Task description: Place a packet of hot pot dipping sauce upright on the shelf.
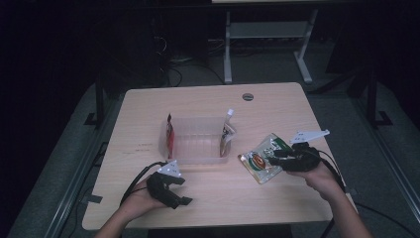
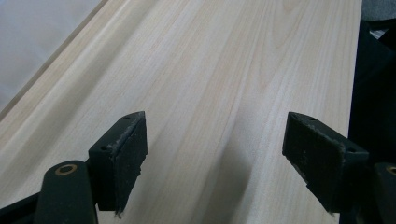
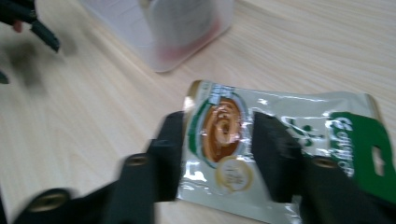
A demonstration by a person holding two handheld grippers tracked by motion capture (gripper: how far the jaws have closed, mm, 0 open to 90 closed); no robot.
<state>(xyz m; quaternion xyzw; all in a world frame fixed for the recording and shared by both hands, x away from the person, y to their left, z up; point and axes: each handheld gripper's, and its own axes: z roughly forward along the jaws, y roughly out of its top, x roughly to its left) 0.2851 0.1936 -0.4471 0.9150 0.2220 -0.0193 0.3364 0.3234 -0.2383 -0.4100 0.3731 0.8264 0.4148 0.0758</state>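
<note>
The snack packet (image 1: 261,159) lies flat on the wooden table (image 1: 277,104), just to the right of the clear plastic box (image 1: 197,141). It is shiny, with a brown swirl picture and a green end.

The right gripper (image 1: 274,157) is right over the packet. In the right gripper view its black jaws sit on both sides of the swirl (image 3: 218,154), but I cannot tell if they squeeze it.

The left gripper (image 1: 179,194) rests near the front of the table, well apart from the packet. Its jaws are wide open with just bare wood between them (image 2: 212,161).

Two more packets stand up in the box, a red one (image 1: 170,136) and a white one (image 1: 227,134).
</note>
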